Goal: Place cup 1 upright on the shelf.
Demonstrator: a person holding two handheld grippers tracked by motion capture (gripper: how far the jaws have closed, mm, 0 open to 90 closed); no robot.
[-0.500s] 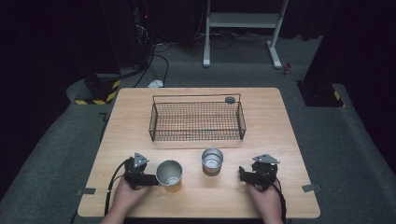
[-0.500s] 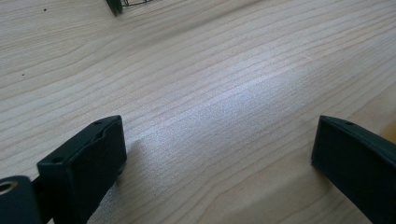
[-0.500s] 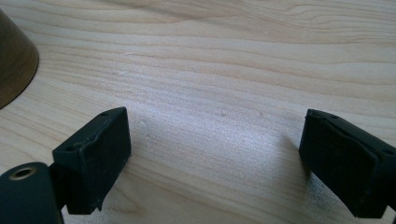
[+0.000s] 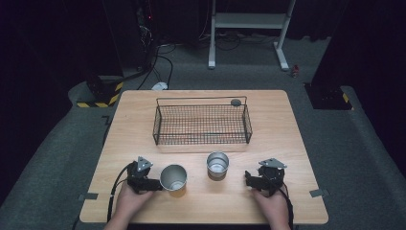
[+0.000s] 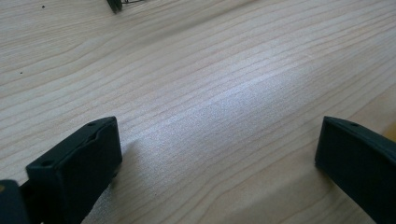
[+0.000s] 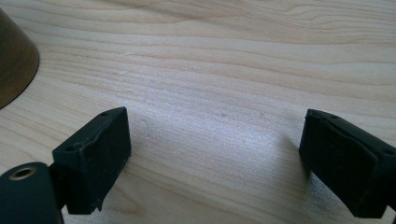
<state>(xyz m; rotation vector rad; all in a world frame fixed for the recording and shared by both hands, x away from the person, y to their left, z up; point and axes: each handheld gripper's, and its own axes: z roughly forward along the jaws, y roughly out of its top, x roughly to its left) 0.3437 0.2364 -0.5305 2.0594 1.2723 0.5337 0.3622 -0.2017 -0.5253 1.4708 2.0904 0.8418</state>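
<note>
Two shiny round steel cups stand upright on a pale wooden table [image 4: 143, 115], in front of a black wire-mesh basket [image 4: 201, 123] set at the table's middle. The left steel cup [image 4: 173, 178] stands at the near edge just beside the left gripper [image 4: 143, 181], which rests on the wood in the person's left hand [image 4: 128, 201]; from above, the tool appears to reach the cup's side, though contact cannot be made out. In the left gripper view its two black jaws stand wide apart over bare wood grain, with nothing between them. The right steel cup [image 4: 218, 165] stands a little nearer the basket, between the two tools and apart from the right gripper [image 4: 261, 179], held in the right hand [image 4: 272, 208] near the table's right front. In the right gripper view those jaws also gape wide over bare wood, a curved cup wall [image 6: 14, 60] showing at the upper left, clear of them.
</note>
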